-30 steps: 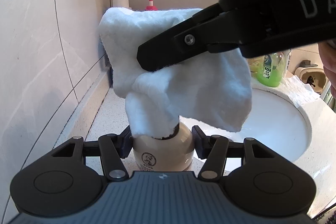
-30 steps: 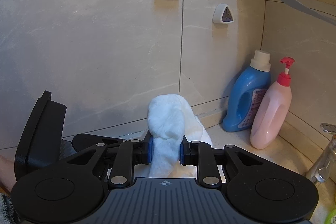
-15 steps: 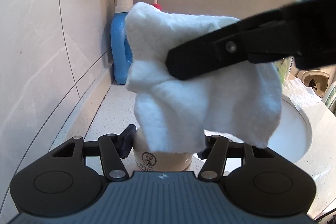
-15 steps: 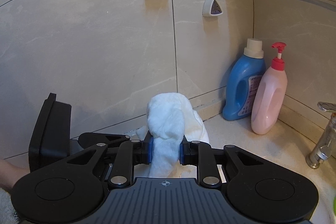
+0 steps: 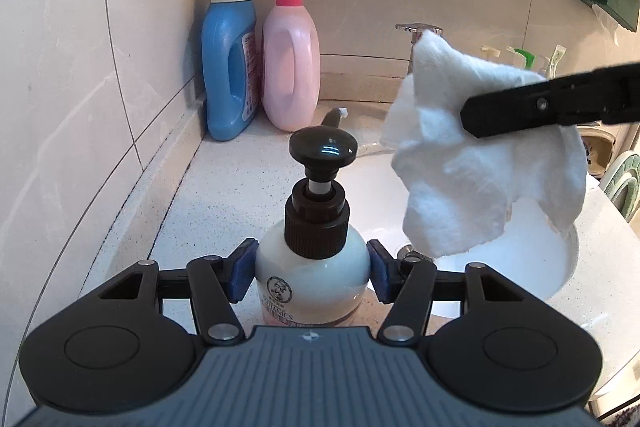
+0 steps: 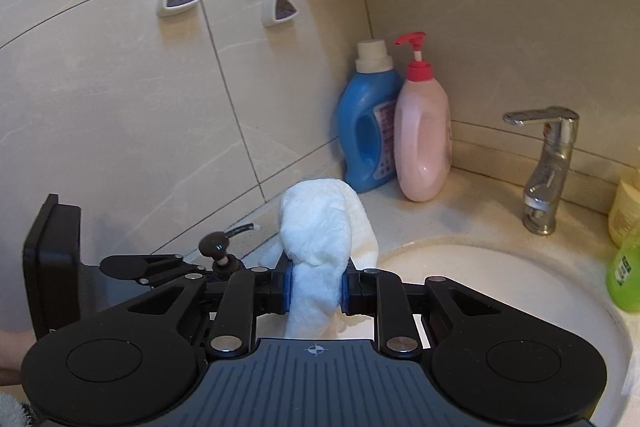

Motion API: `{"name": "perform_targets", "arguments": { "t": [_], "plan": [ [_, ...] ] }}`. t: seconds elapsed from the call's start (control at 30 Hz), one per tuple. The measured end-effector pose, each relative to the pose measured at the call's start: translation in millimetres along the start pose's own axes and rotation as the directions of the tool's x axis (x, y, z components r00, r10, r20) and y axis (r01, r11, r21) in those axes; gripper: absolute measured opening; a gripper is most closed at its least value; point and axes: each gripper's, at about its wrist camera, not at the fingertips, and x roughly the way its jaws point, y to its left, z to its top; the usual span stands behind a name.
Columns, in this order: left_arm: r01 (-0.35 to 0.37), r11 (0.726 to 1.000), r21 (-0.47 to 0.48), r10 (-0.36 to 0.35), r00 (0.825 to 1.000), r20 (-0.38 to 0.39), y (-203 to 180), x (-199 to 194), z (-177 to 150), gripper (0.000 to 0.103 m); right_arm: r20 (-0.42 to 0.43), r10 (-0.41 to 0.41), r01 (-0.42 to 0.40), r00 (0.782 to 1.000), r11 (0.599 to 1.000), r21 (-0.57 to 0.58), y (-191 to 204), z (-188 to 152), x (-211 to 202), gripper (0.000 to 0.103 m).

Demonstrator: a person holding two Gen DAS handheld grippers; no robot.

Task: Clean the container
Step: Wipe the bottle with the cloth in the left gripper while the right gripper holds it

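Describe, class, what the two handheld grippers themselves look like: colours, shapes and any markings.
Both the left gripper and the right gripper are black, with a ribbed grey-blue plate at the near edge bearing a small crosshair mark. Round black discs flank each plate, angled link arms carry silver rivets, and the pads are blue. No cables or sleeves show.

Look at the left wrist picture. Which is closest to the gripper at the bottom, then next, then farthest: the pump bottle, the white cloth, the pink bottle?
1. Pump bottle: between the left gripper's fingers.
2. White cloth: up right, over the sink.
3. Pink bottle: back by the wall.
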Motion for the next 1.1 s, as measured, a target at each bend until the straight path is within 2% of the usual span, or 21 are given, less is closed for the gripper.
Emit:
{"name": "perform_targets", "arguments": {
  "t": [0.1,0.2,0.3,0.4,0.5,0.67,0.93,1.03,1.1],
  "plan": [
    [0.001,1.0,0.028,-0.001,1.0,-0.011,9,4,7,0.065,-0.015,0.002,-0.001,1.0,0.998,0.067,-13,-7,4,0.024],
    [0.014,0.999,0.052,-0.013,1.0,-0.015,2,-10,-1,0.065,-0.018,0.02,-0.017,1.0,0.992,0.128,-23,-11,9,0.024],
    [0.016,0.997,0.076,-0.015,1.0,-0.013,-1,-16,4,0.065,-0.01,0.051,-0.048,0.999,0.984,0.173,-29,-11,15,0.024],
    [0.02,0.993,0.113,-0.018,1.0,-0.015,-2,-11,14,0.064,0.0,0.102,-0.1,0.995,0.971,0.217,-33,-8,24,0.025],
    [0.017,0.986,0.164,-0.014,1.0,-0.02,-6,-15,13,0.059,-0.002,0.156,-0.149,0.988,0.953,0.263,-36,-6,36,0.025],
    [0.034,0.983,0.18,-0.029,0.999,-0.033,-3,-15,15,0.058,-0.028,0.254,-0.231,0.967,0.915,0.33,-35,-8,59,0.025],
    [0.029,0.987,0.161,-0.025,0.999,-0.03,0,-14,14,0.058,-0.044,0.297,-0.252,0.954,0.87,0.424,-38,-27,83,0.025],
    [0.029,0.989,0.145,-0.026,0.999,-0.025,3,-14,13,0.058,-0.049,0.286,-0.233,0.957,0.859,0.455,-44,-32,88,0.025],
    [0.029,0.989,0.143,-0.026,0.999,-0.02,4,-14,12,0.058,-0.067,0.264,-0.207,0.962,0.868,0.452,-46,-35,93,0.025]
  ]
}}
